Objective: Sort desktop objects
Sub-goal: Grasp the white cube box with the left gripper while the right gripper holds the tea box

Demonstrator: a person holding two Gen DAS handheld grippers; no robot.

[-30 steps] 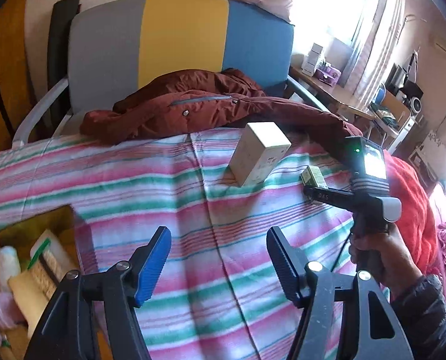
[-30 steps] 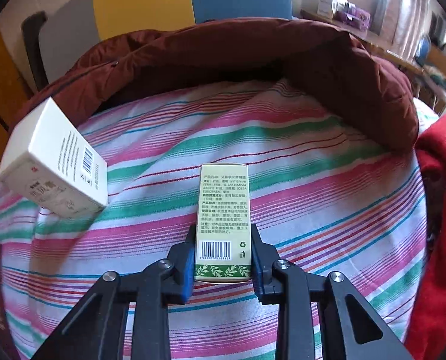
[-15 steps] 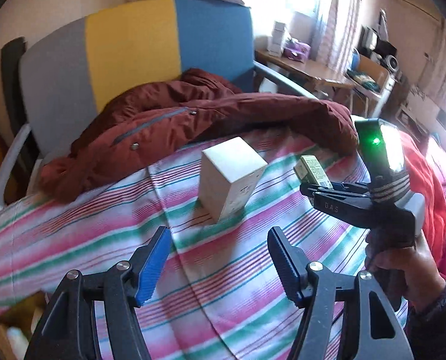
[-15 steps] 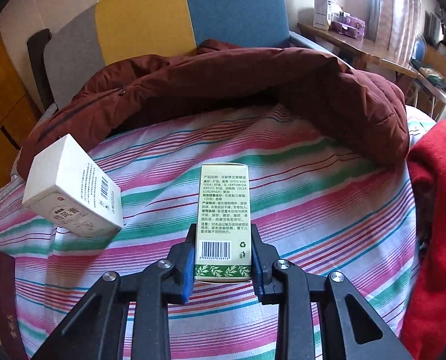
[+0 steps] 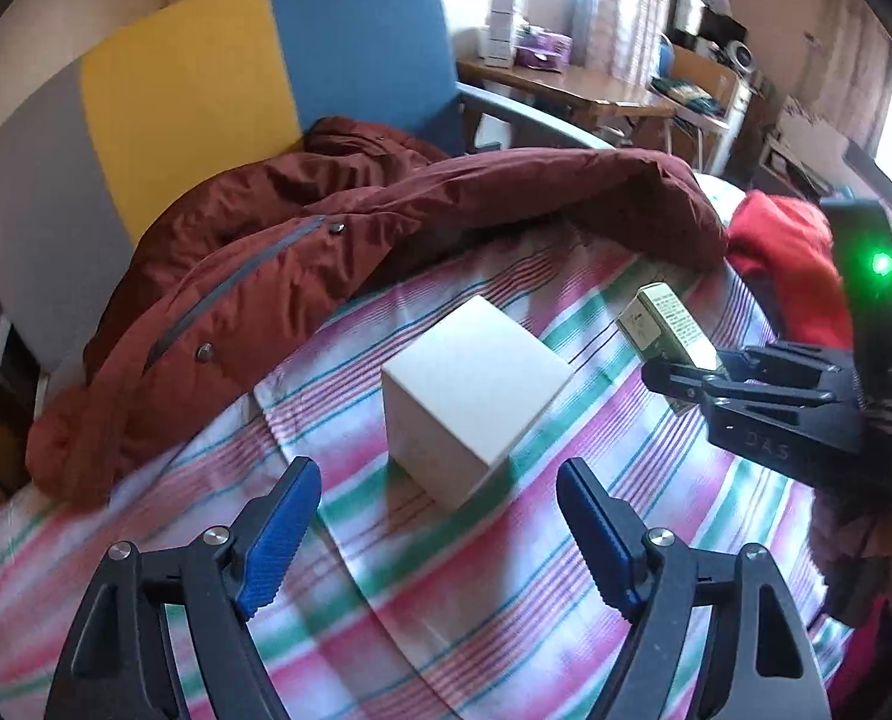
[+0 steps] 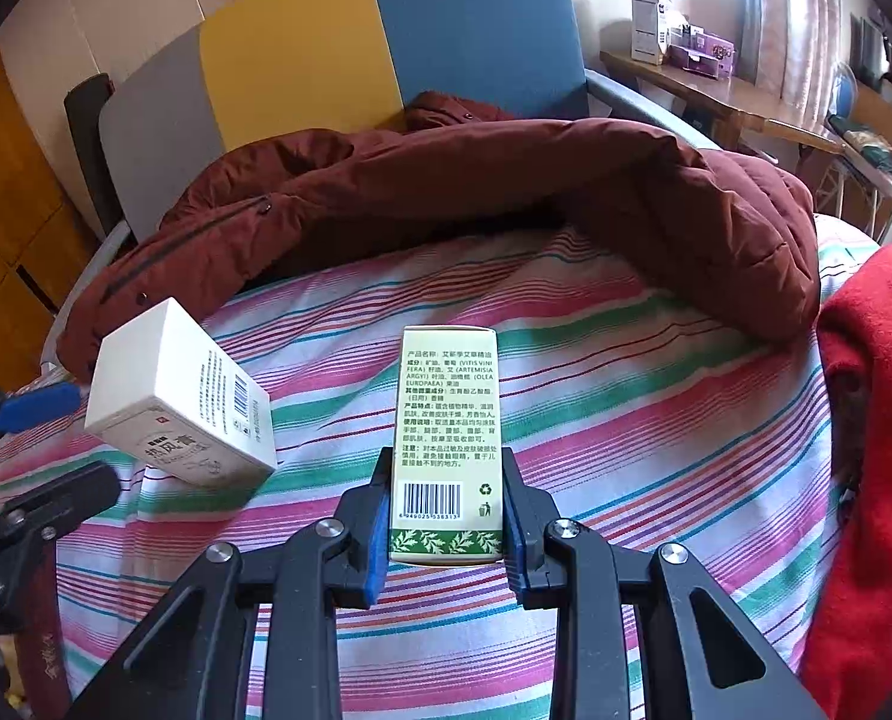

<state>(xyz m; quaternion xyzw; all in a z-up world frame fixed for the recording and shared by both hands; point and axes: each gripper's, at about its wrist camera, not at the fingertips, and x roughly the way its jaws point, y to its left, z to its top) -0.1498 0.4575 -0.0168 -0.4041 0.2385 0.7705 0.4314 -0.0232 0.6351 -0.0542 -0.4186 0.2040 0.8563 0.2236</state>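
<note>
The right gripper (image 6: pixel 444 531) clamps a green-printed carton (image 6: pixel 446 444) level above the striped cloth (image 6: pixel 626 420). The left gripper (image 5: pixel 440 531) hovers with jaws spread wide and empty, facing a tilted white box (image 5: pixel 473 411) resting on the cloth. A maroon jacket (image 6: pixel 476 192) lies behind; a red cloth (image 6: pixel 866 420) sits at right.

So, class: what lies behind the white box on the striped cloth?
Behind the white box the striped cloth runs back to a dark red jacket heaped against a chair. Whatever the jacket covers is hidden.
</note>
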